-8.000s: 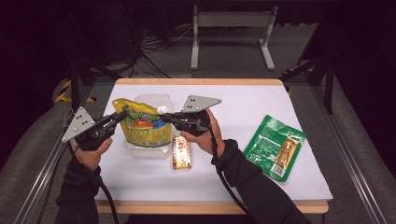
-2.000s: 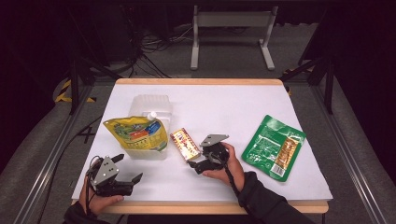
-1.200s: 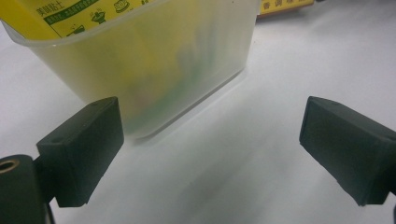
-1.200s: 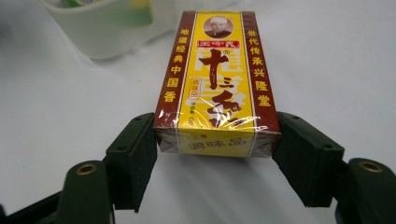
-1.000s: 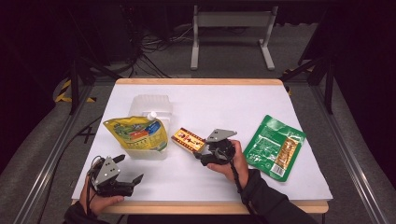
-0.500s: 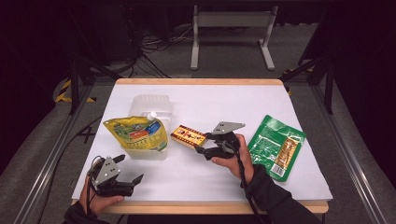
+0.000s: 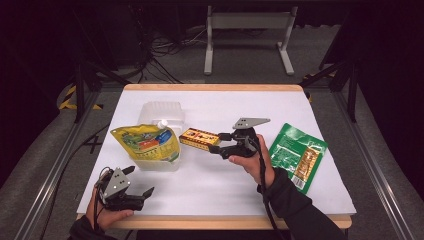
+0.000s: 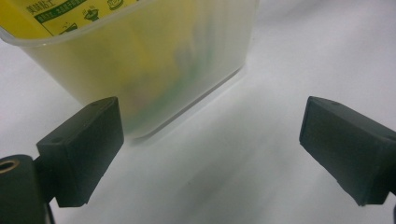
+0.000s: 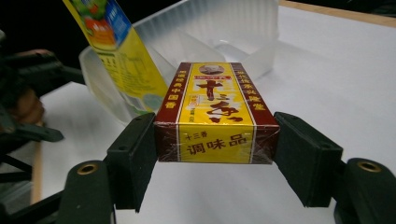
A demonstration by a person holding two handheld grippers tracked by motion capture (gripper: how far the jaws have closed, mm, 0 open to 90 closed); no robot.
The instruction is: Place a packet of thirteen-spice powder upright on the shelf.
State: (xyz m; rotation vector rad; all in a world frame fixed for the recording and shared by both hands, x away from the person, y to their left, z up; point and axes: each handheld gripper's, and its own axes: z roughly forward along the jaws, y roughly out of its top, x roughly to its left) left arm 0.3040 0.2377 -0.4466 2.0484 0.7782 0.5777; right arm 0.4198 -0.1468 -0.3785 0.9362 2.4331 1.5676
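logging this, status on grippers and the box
Right gripper shut on seasoning box, lifted beside plastic tub. Left gripper open, empty. Yellow pouch fills tub's front.

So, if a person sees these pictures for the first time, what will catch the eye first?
Most likely the yellow and dark red box, clamped at its near end by the right gripper at the middle of the white table. Next, the bright yellow pouch standing in the clear plastic tub to its left, then the green packet lying flat at the right.
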